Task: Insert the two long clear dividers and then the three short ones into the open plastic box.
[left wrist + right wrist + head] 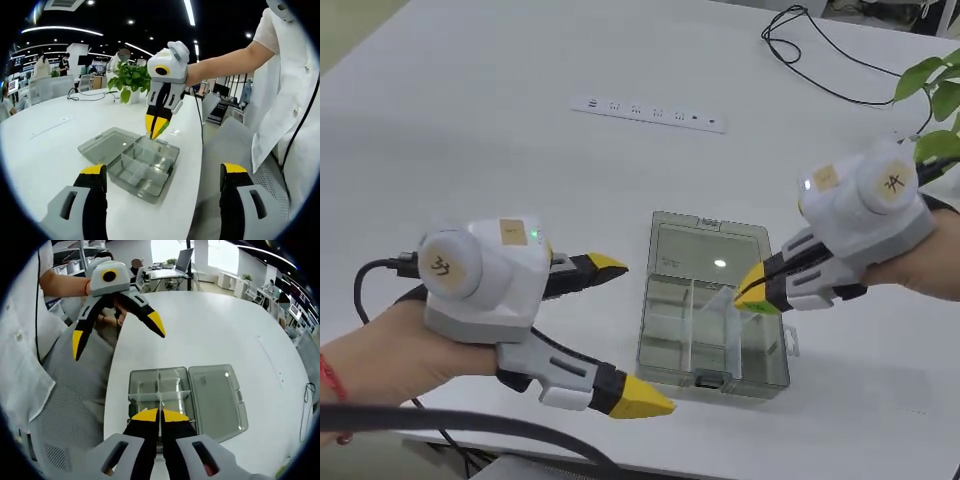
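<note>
clamped the right gripper (752,290) on a clear divider (733,312), upright over the open plastic box (647,330). hung the left gripper (625,335) wide open beside it. likely needed squaring to the walls, then straight down.

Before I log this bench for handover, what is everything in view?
table: one, white, under everything.
plastic box: one, clear grey, lid open, near table edge.
fitted dividers: at least two, clear, inside the box.
held divider: one, clear, gripped above the box.
power strip: one, white, far side.
cable: one, black, far right.
plant: one, green, right edge.
left tongs: white, yellow tips, open, beside the box.
right tongs: same colours, shut on held divider.
</note>
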### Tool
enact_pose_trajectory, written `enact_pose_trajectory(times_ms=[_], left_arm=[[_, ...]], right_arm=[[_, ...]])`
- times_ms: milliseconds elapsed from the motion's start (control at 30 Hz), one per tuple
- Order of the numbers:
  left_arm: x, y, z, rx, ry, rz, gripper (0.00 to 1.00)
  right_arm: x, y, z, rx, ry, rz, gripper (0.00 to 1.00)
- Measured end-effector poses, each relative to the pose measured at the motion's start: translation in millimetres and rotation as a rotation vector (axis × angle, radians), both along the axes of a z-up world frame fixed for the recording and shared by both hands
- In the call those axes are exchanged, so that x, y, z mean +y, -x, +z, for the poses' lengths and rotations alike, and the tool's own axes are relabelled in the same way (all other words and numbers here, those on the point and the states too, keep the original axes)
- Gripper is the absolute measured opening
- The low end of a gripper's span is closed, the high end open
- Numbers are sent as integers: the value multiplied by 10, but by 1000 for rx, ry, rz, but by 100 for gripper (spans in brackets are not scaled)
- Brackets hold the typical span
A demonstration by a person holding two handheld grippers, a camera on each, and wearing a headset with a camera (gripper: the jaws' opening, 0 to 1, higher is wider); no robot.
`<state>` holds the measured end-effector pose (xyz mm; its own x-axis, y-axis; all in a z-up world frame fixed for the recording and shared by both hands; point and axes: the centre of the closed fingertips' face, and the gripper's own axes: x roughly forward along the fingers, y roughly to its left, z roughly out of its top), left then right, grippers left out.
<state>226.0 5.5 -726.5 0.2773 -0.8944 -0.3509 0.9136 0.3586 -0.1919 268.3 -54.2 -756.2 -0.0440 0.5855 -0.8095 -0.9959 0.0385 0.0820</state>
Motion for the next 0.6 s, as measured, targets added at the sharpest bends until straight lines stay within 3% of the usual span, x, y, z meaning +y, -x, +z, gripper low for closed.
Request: enact_pose_trajectory(times_ms=[300, 600], left_arm=[[-7, 7, -21, 8, 2, 1, 96], [-4, -1, -29, 11, 3, 4, 95]], right_arm=[[34, -1, -58, -35, -5, 53, 2], [58, -43, -120, -45, -13, 61, 2]])
